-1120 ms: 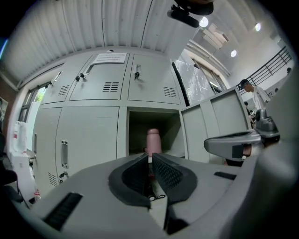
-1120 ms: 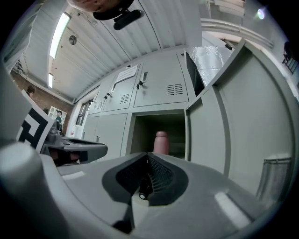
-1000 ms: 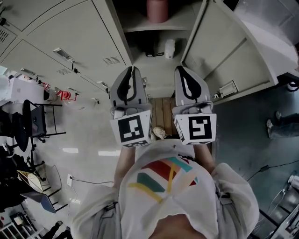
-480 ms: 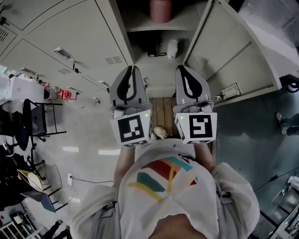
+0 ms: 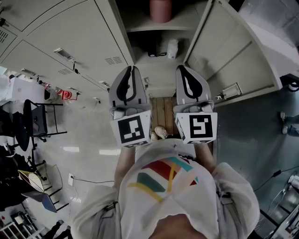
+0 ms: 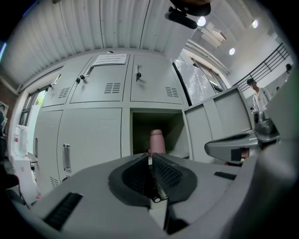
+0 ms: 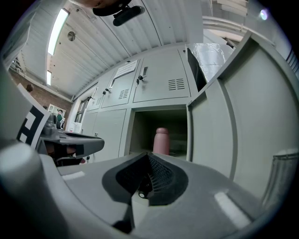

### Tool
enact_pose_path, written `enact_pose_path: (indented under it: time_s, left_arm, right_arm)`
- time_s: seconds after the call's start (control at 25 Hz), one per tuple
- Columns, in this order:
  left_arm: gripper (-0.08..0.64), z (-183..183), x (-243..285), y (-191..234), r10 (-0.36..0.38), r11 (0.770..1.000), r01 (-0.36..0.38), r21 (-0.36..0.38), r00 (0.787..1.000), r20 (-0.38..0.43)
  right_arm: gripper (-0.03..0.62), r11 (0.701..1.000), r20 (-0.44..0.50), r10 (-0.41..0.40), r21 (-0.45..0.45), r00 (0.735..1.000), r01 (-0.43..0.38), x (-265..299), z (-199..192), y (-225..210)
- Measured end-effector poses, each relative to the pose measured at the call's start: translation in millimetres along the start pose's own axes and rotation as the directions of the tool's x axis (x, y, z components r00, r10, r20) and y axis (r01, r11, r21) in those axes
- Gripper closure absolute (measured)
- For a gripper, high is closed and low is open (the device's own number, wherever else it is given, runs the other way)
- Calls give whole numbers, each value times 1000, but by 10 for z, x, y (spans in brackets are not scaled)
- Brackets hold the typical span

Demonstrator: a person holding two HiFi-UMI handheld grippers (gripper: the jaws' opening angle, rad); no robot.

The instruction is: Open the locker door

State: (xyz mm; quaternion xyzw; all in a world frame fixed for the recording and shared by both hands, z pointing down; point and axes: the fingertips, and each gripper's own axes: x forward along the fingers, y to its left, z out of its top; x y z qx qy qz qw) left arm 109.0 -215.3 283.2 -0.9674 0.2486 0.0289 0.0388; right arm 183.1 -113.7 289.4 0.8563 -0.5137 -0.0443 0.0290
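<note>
The beige locker door (image 5: pixel 233 51) stands swung open to the right, and a pink bottle (image 5: pixel 160 10) shows on the shelf inside. My left gripper (image 5: pixel 132 69) and right gripper (image 5: pixel 181 69) are held side by side in front of the open compartment, apart from the door, both shut with nothing in them. In the left gripper view the shut left gripper (image 6: pixel 149 156) points at the pink bottle (image 6: pixel 157 141), with the open door (image 6: pixel 212 121) to its right. In the right gripper view the shut right gripper (image 7: pixel 148 155) points at the bottle (image 7: pixel 161 141), and the door (image 7: pixel 243 121) fills the right side.
Closed locker doors (image 5: pixel 60 32) run to the left. A small white container (image 5: pixel 172 48) and a dark pair of glasses (image 5: pixel 156 54) lie on the lower shelf. Wooden slats (image 5: pixel 163 112) cover the floor below the grippers. A black chair (image 5: pixel 35 121) stands at the left.
Both grippers have stayed where they were, still shut. The view has shifted very slightly, and a person's feet at the right edge have moved further out.
</note>
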Motion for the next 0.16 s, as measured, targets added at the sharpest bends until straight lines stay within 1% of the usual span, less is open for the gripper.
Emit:
enact_pose_path:
  time_s: [0.16]
  left_arm:
    - [526,-15,-14,-24,-12,1000,12,1,999,-30]
  right_arm:
    - [588,1000,2,18,-21,1000,-18,4,25,11]
